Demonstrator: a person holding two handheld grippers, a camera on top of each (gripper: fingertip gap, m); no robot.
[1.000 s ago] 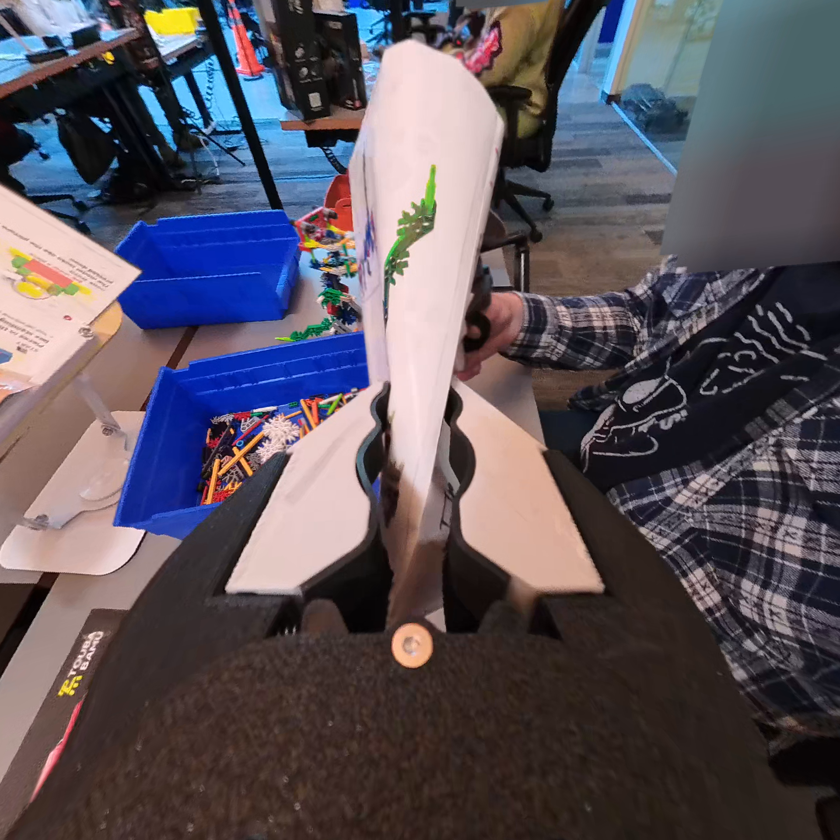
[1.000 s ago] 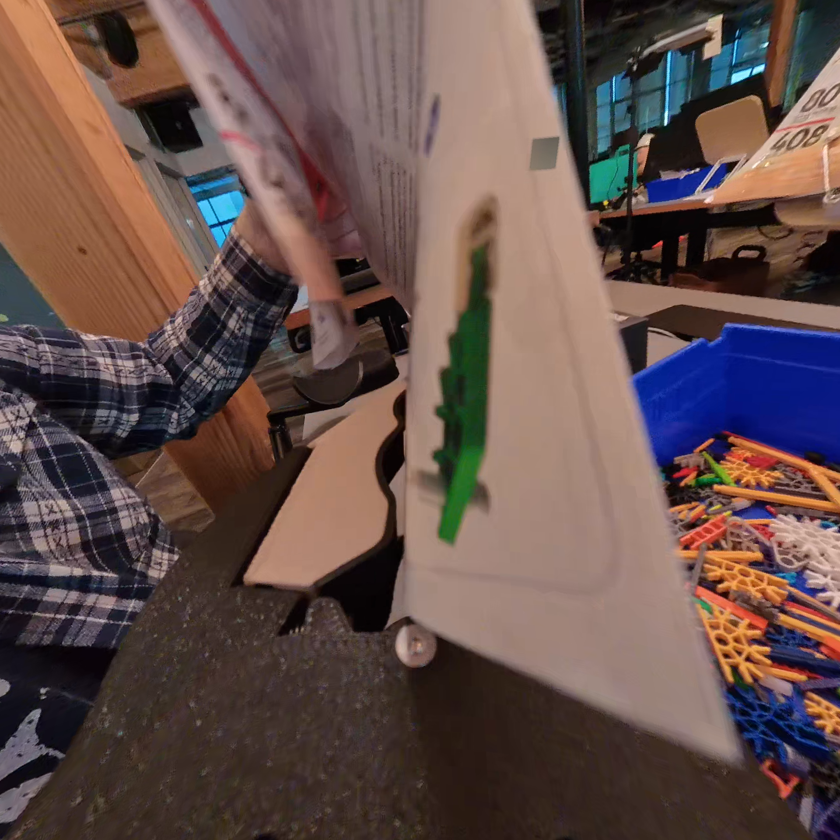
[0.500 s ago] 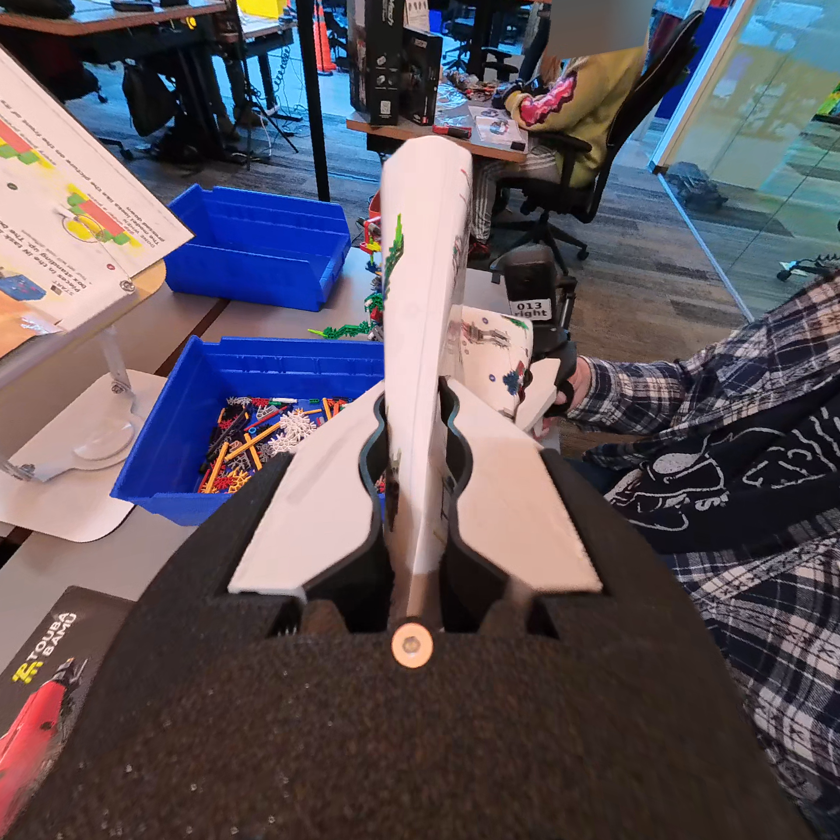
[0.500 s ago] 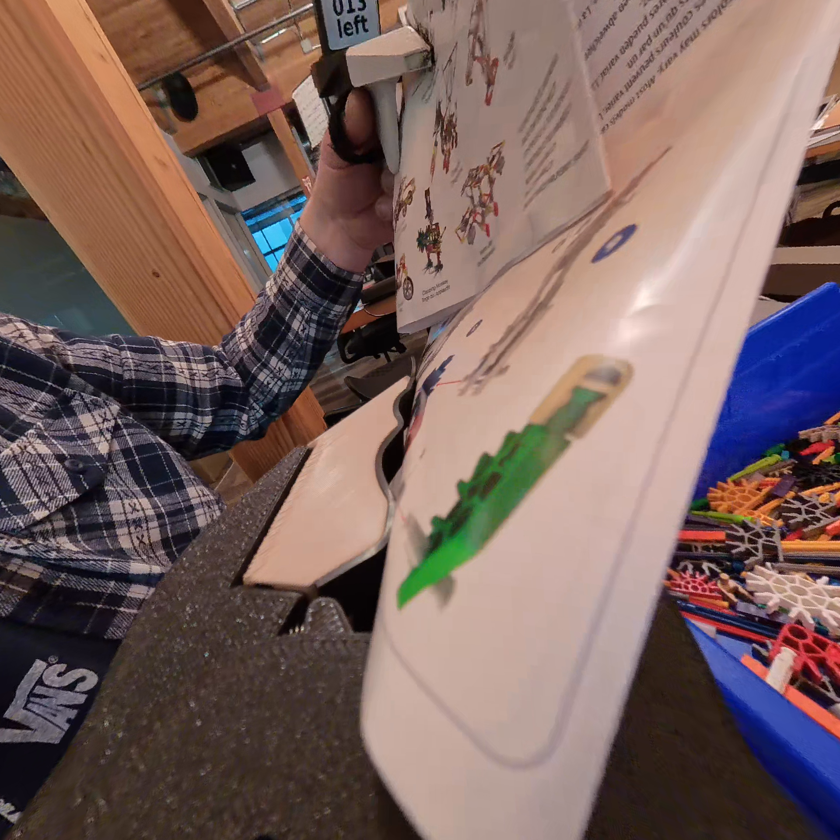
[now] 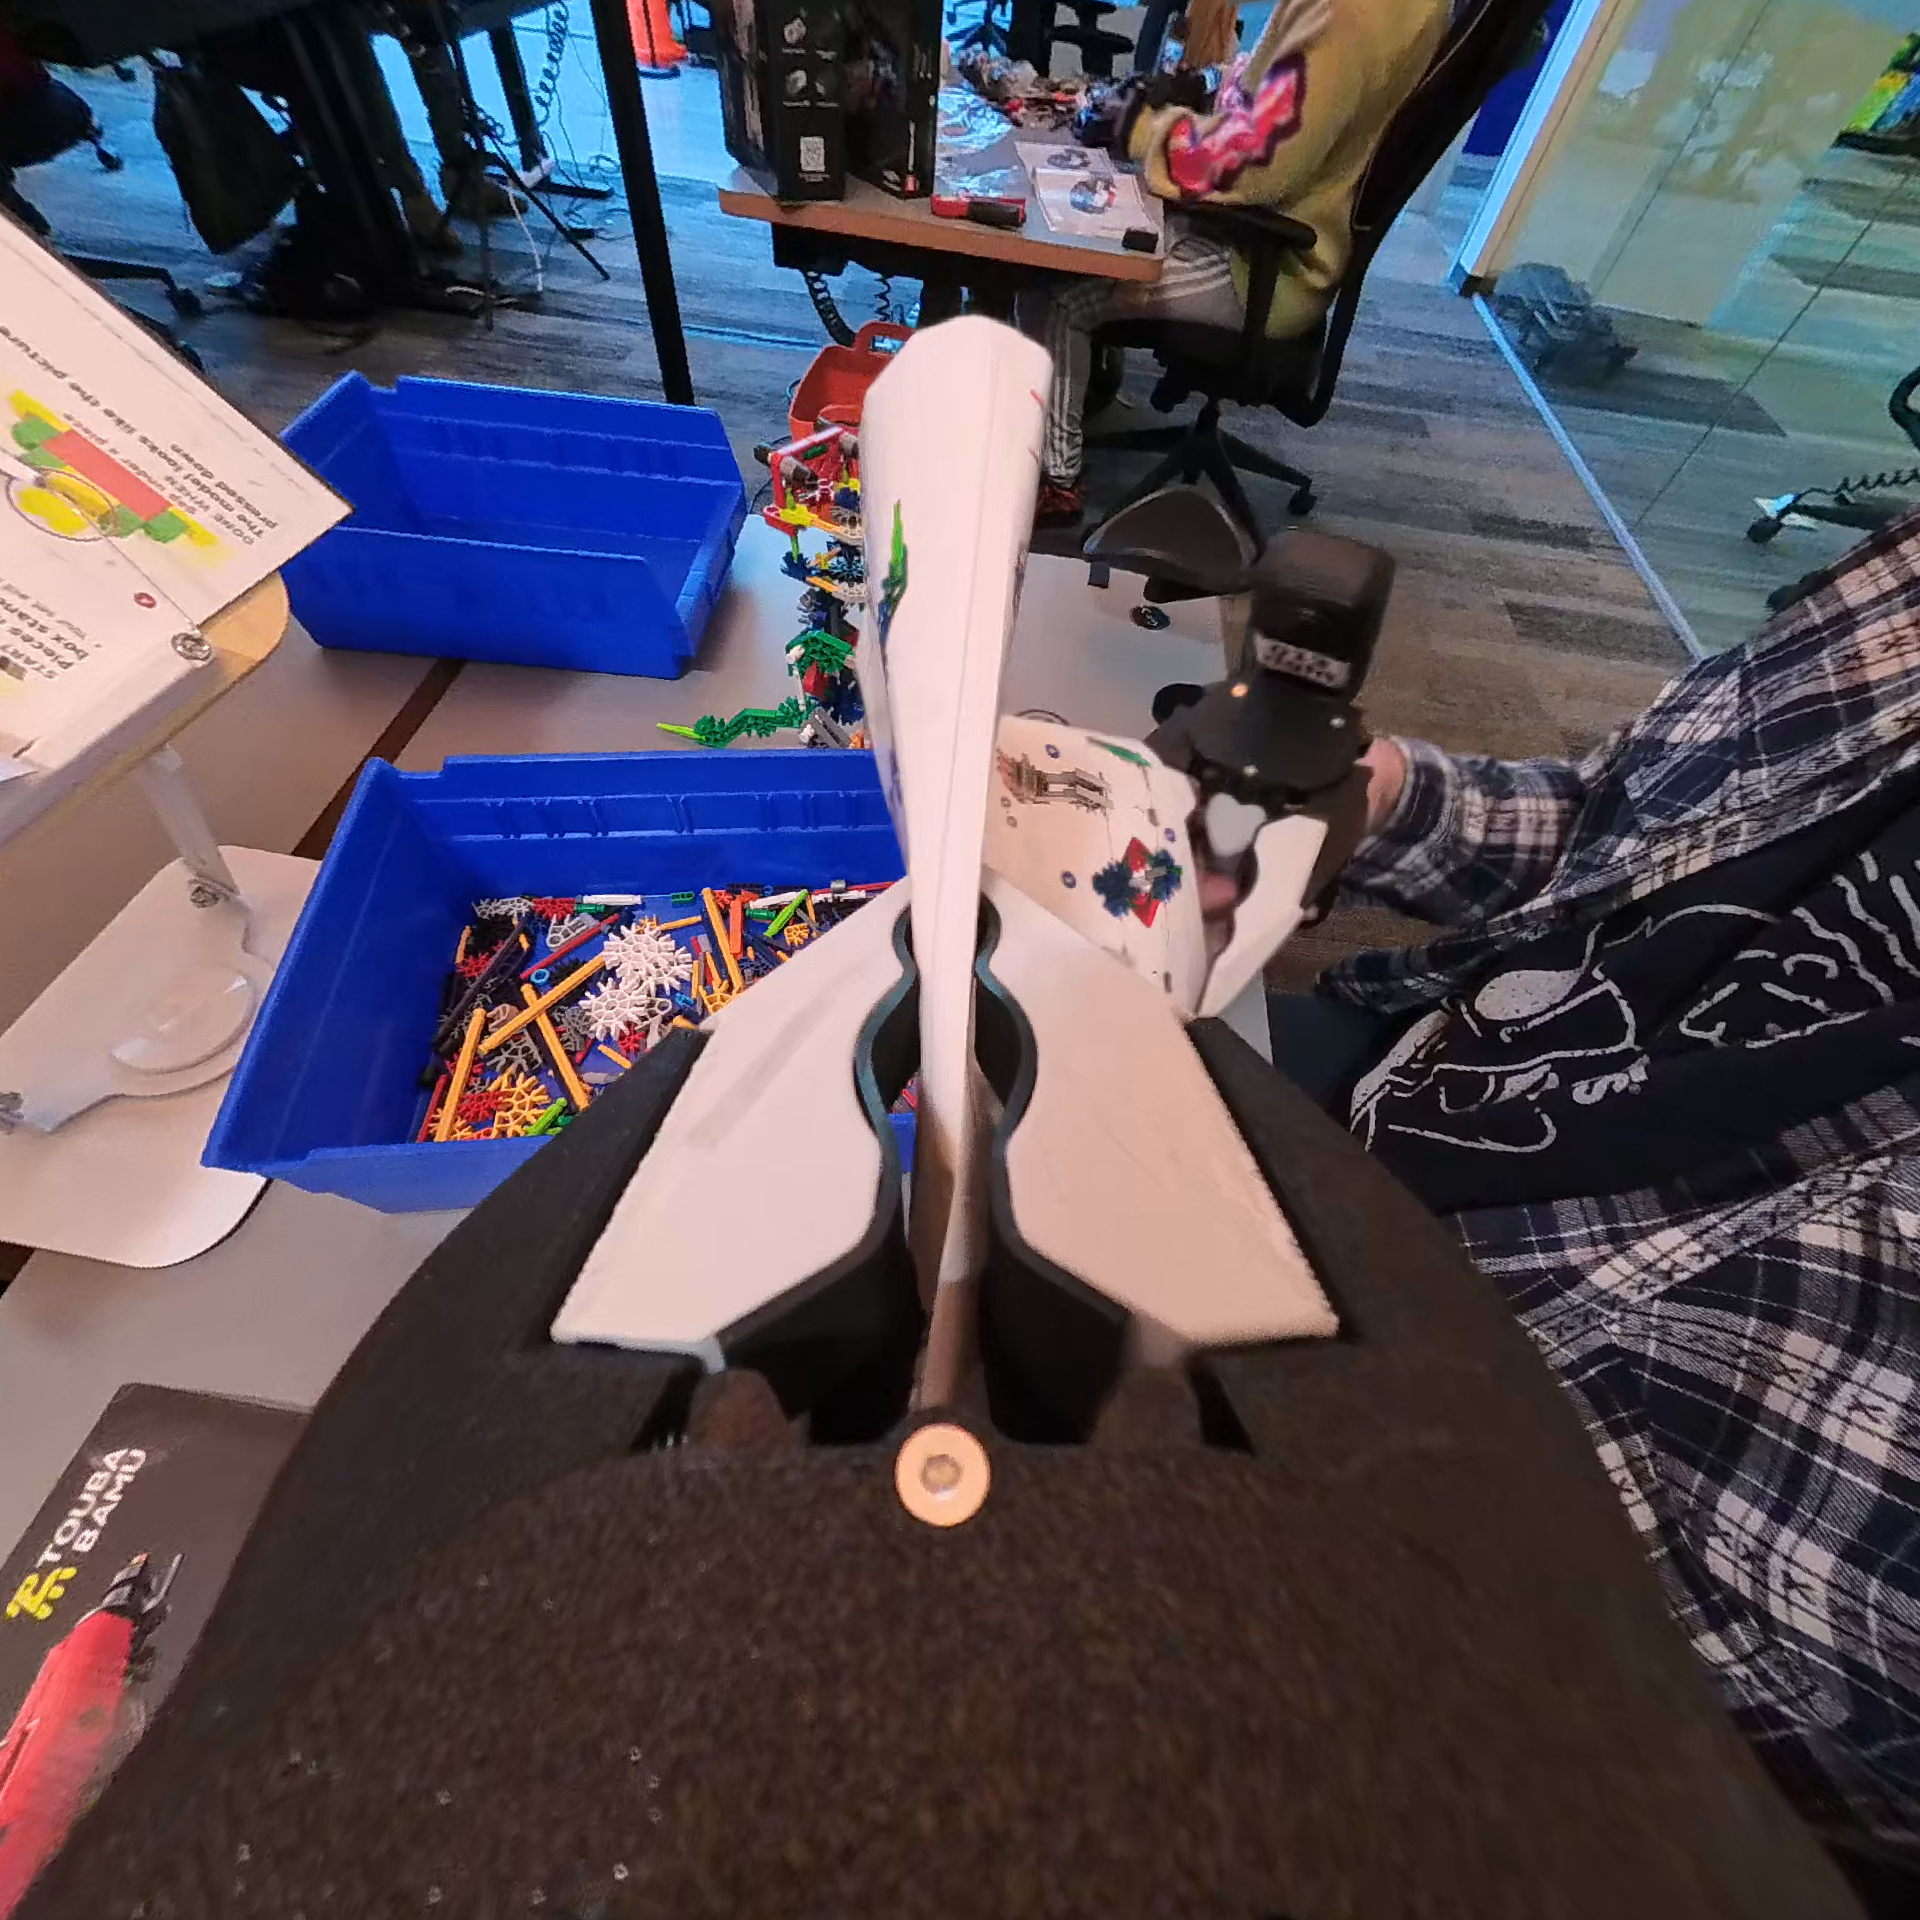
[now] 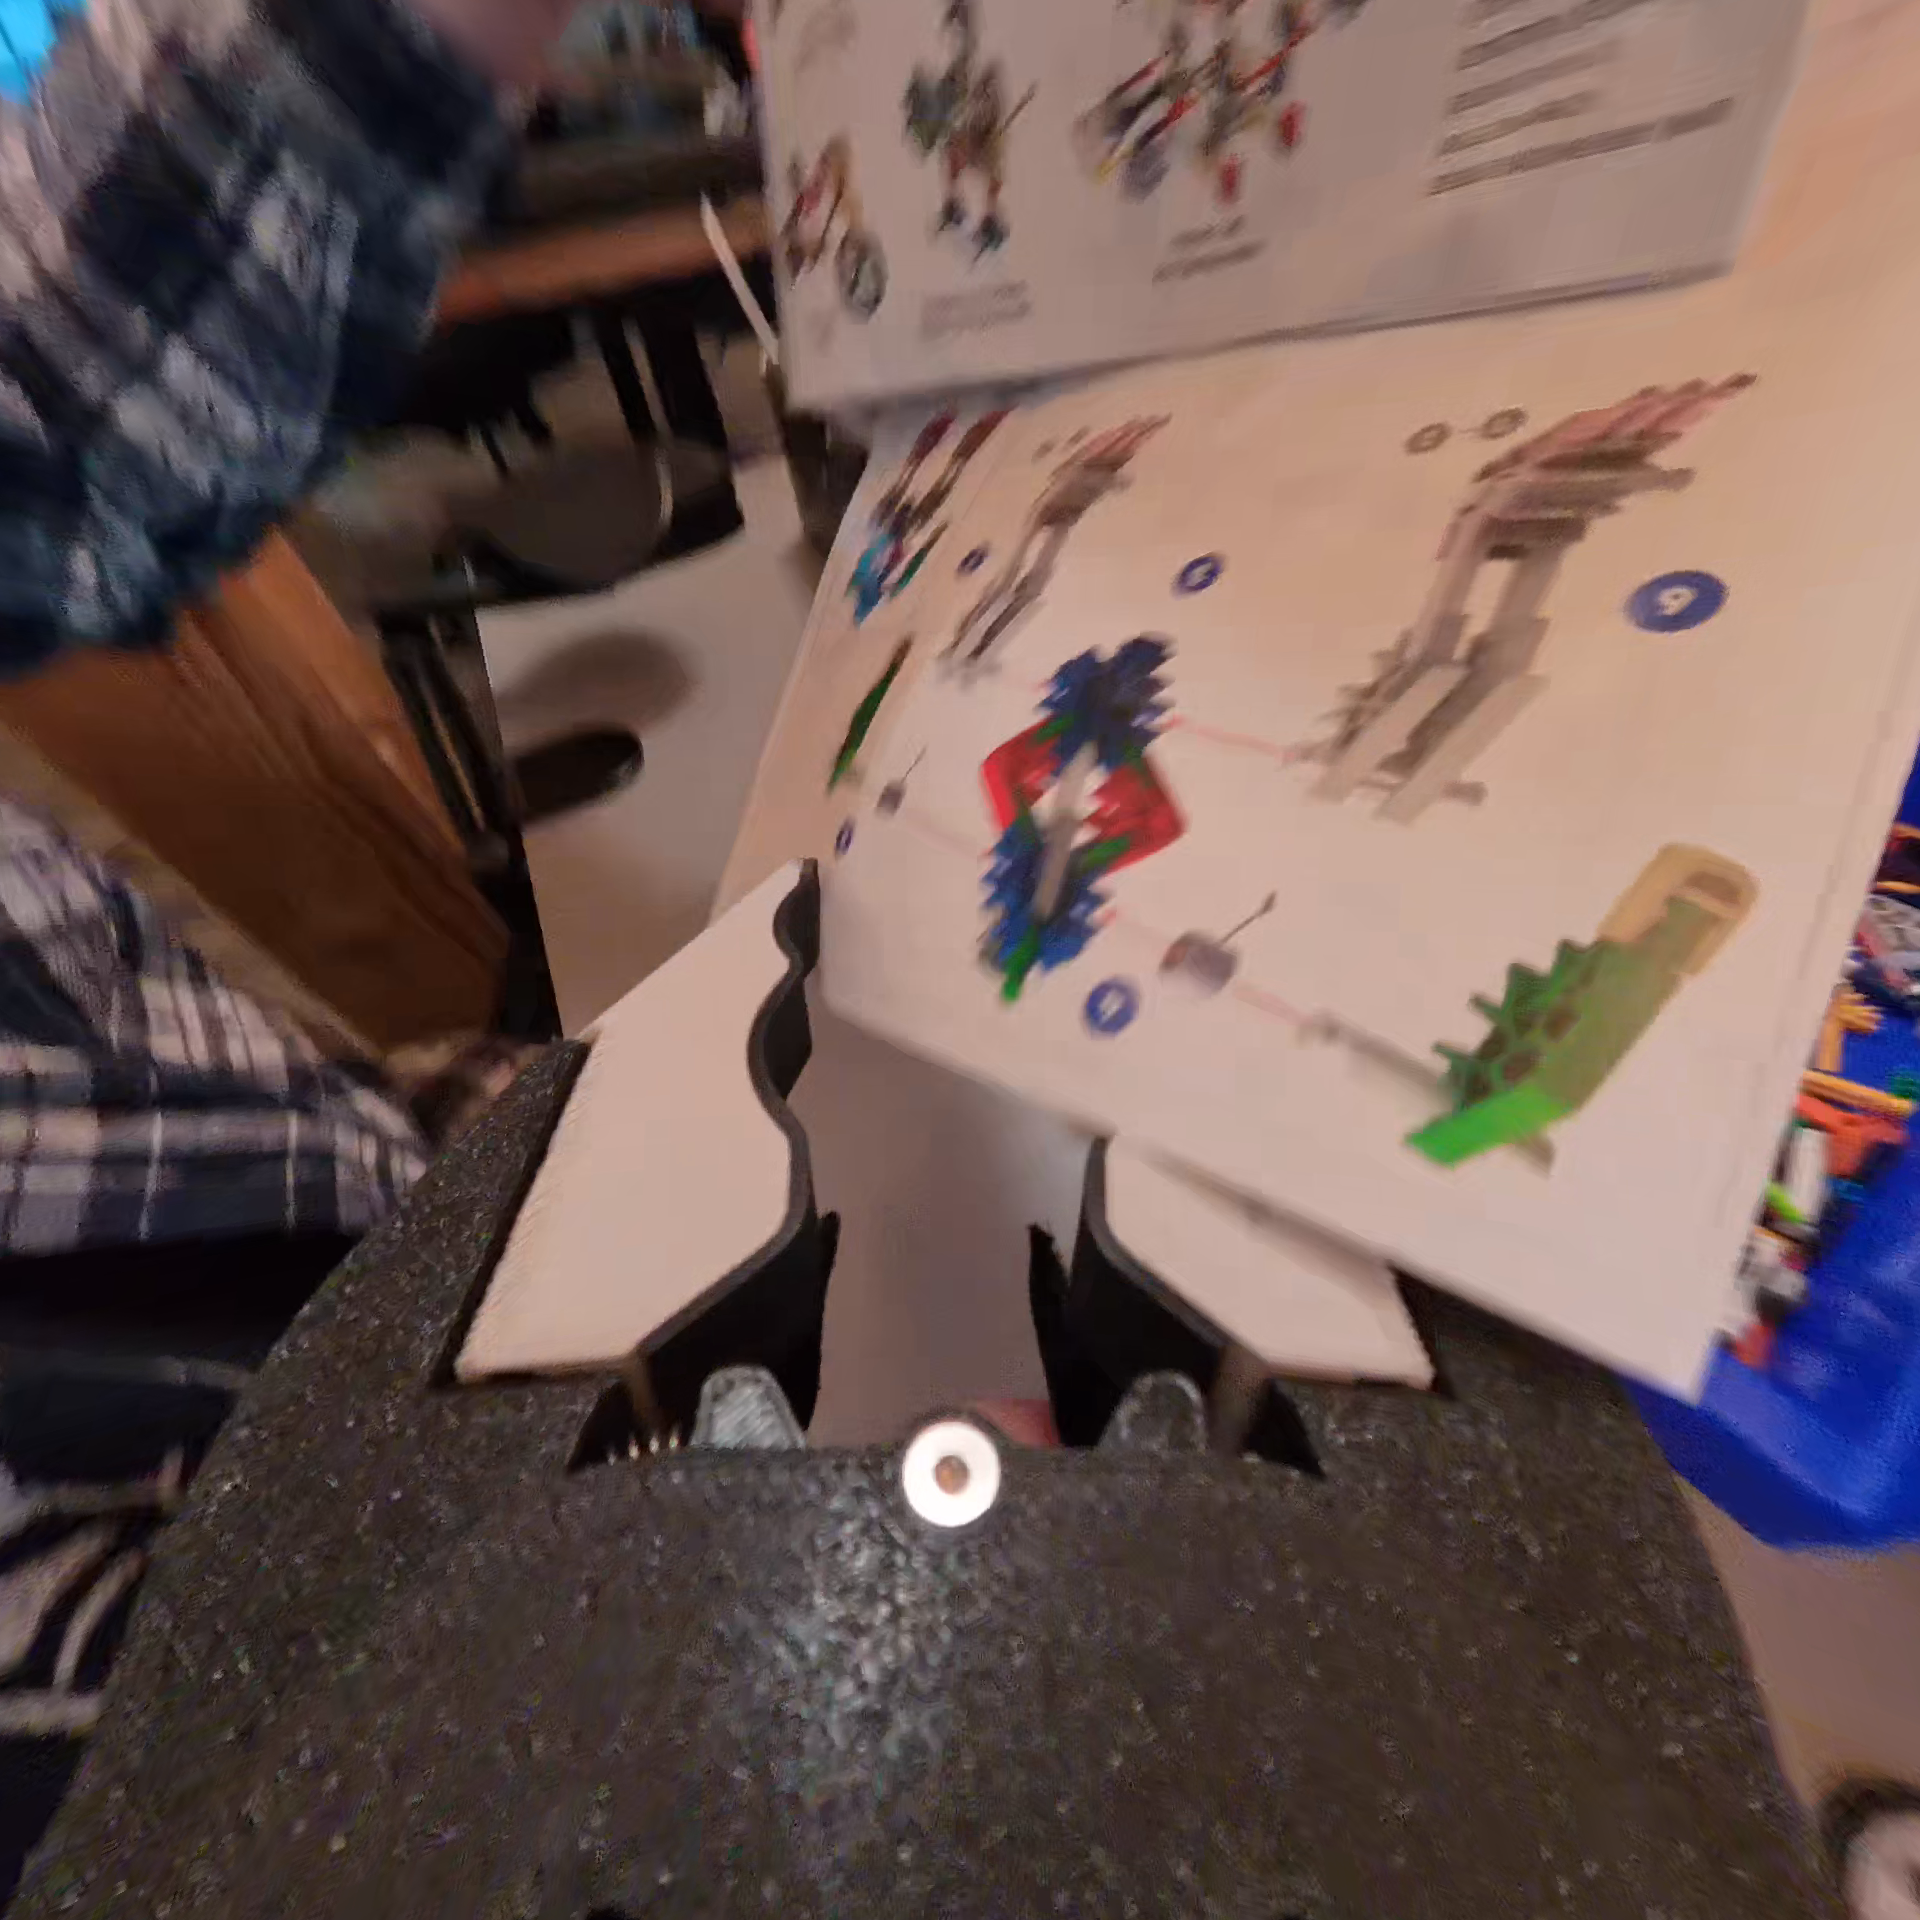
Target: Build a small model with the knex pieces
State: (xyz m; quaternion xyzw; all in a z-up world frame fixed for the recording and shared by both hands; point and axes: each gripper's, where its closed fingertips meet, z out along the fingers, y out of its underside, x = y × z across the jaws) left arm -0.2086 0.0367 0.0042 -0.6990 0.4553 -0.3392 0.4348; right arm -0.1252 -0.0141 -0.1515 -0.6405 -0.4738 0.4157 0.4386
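Fingers of my left gripper are pinching a white instruction booklet edge-on, its pages rising upright and bowing slightly to the right above the tips. I am seeing my right gripper with its jaws standing spread; a printed page of the same booklet is lying tilted over the right finger, and I cannot tell whether it is touching that finger. From the left wrist view that right gripper is sitting just beside the booklet's lower page, at its right edge, with a plaid sleeve behind it.

Below the left fingers a blue bin is resting on the grey table, filled with coloured rods and snowflake-shaped connector pieces. A second blue bin is sitting farther back, and between the two, to the right, a small built model of the same pieces is standing on the table. At the left a tilted card on a clear stand is leaning over a white base plate.

Beyond the table edge I am looking at wood-plank flooring, another desk with black boxes on it, and a person seated in a black office chair. Glass partitions are closing off the right side of the room.
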